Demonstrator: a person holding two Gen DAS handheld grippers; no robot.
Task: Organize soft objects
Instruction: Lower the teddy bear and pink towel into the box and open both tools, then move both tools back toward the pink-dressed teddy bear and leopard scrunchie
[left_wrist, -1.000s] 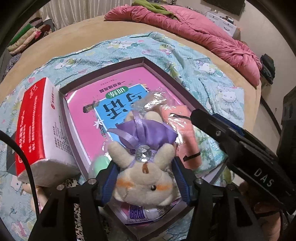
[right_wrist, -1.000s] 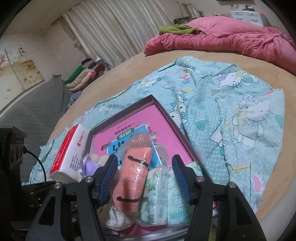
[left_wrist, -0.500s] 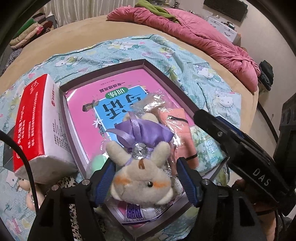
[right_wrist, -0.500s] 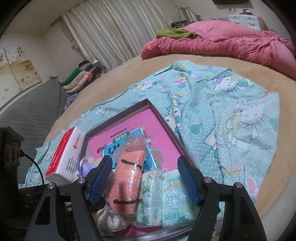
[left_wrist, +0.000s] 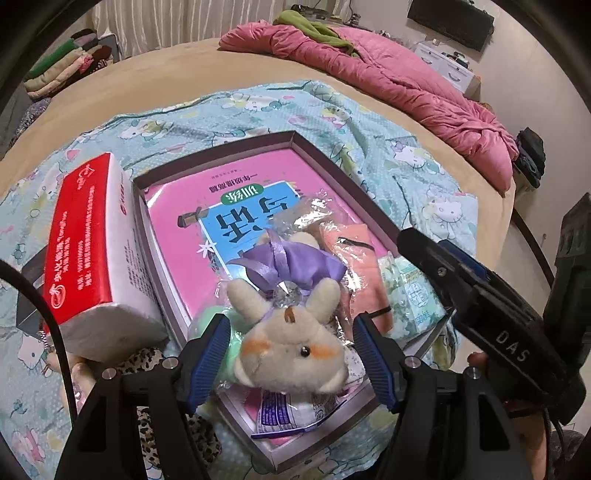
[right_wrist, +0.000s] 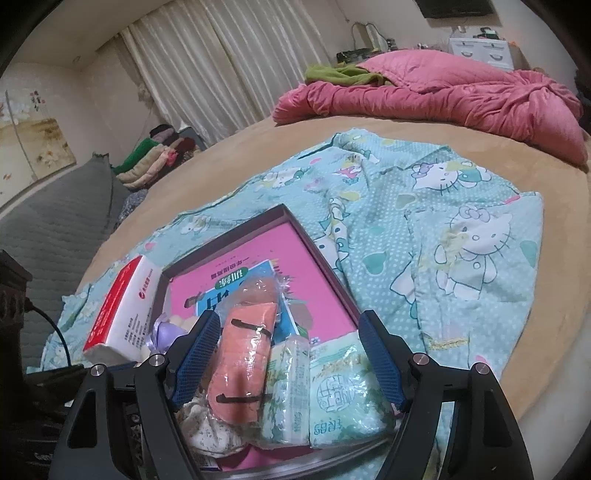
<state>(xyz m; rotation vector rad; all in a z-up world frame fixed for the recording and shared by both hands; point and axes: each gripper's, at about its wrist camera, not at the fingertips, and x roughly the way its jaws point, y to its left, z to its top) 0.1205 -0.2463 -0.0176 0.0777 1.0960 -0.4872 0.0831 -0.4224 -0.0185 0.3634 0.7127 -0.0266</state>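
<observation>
The left gripper (left_wrist: 291, 354) hangs over the near end of a shallow purple-walled box (left_wrist: 325, 155) that sits on a teal cartoon-print cloth (left_wrist: 369, 122) spread over a tan bed (left_wrist: 147, 74). Its blue-padded fingers (left_wrist: 210, 350) are spread wide, one on each side of a beige plush rabbit (left_wrist: 291, 354) with a purple bow (left_wrist: 284, 266); a gap shows on both sides, so the toy lies free in the box, grasped by nothing. The rabbit lies on a crinkly clear wrapper (left_wrist: 321, 206) and a small printed packet (left_wrist: 288, 413) at the near edge.

A pink book (left_wrist: 258, 177) covers the floor of the box. To the rabbit's right lie a salmon-coloured bundle in plastic (left_wrist: 354, 251) and pale green tissue packs (left_wrist: 413, 295). The right gripper (right_wrist: 288, 354), seen as a black bar in the left view, crosses just right of these. From its own camera its fingers (right_wrist: 380, 358) also stand far apart, straddling the salmon bundle (right_wrist: 243, 362) and the tissue packs (right_wrist: 340, 395) without closing on either.

Against the box's left wall leans a red-and-white tissue pack (left_wrist: 92, 251). Leopard-print fabric (left_wrist: 144, 365) lies near the left gripper. At the far side of the bed sit a pink quilt (left_wrist: 406, 85) with a green garment (left_wrist: 314, 26) on it, and folded clothes (left_wrist: 62, 62) far left.
</observation>
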